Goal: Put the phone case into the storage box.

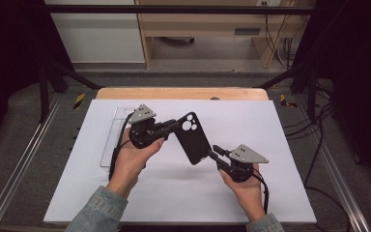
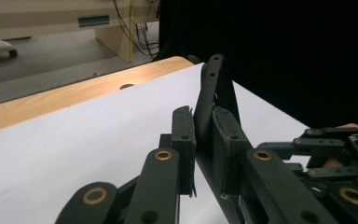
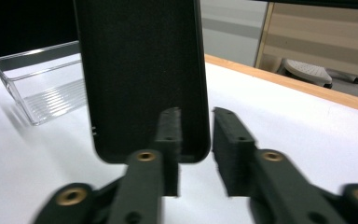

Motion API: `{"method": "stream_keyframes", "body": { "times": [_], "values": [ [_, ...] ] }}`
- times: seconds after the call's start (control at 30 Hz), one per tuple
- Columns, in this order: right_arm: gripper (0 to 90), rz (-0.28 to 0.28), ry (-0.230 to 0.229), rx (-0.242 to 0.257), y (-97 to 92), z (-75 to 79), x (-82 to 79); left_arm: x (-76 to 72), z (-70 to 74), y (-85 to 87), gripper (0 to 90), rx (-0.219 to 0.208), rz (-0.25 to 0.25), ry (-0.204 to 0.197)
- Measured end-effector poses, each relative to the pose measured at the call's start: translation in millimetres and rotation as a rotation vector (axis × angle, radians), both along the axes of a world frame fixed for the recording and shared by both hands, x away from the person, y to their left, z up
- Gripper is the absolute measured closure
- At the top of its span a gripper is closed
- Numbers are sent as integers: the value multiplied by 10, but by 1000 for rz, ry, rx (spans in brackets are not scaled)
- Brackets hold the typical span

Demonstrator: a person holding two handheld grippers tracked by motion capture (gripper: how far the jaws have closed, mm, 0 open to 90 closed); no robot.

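Phone case [image 1: 192, 137] hangs above the white table [image 1: 174, 193], near a clear tray [image 1: 112, 137] at the left. The left tool [image 1: 174, 124] is clamped on its top edge, by the camera holes. The right tool [image 1: 216, 152] sits at the bottom edge with its pads parted, not pressing. It looks like a handover step: next, the right tool probably draws clear while the left carries the case toward the tray.

Left hand [image 1: 131, 153] gripping the black two-jaw left gripper [image 1: 173, 126] at mid-left, jaws pinched together and pointing right, right hand [image 1: 244, 182] holding the black right gripper [image 1: 214, 151] aimed up-left, its jaws parted with a gap, both denim-sleeved forearms entering from below
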State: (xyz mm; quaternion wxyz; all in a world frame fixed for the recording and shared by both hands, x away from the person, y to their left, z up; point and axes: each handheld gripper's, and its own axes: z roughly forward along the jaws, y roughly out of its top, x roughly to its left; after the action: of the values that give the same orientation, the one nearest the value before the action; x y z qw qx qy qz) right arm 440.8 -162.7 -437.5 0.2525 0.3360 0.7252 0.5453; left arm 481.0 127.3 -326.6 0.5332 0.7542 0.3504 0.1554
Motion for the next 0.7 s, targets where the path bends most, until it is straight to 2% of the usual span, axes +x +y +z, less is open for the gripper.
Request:
{"method": "stream_keyframes", "body": {
  "times": [0.2, 0.47, 0.6, 0.7],
  "values": [
    [497, -24, 7, 13, 1, -8, 21, -4, 4, 41, 800, 32, 11, -25],
    [254, -76, -9, 29, -19, -5, 38, -27, 29, 74, 801, 67, 11, -58],
    [180, -95, -18, 31, -28, -11, 44, -30, 38, 90, 801, 73, 12, -67],
    [129, -87, -16, 36, -39, -20, 58, -33, 46, 107, 801, 74, 13, -71]
  ]
}}
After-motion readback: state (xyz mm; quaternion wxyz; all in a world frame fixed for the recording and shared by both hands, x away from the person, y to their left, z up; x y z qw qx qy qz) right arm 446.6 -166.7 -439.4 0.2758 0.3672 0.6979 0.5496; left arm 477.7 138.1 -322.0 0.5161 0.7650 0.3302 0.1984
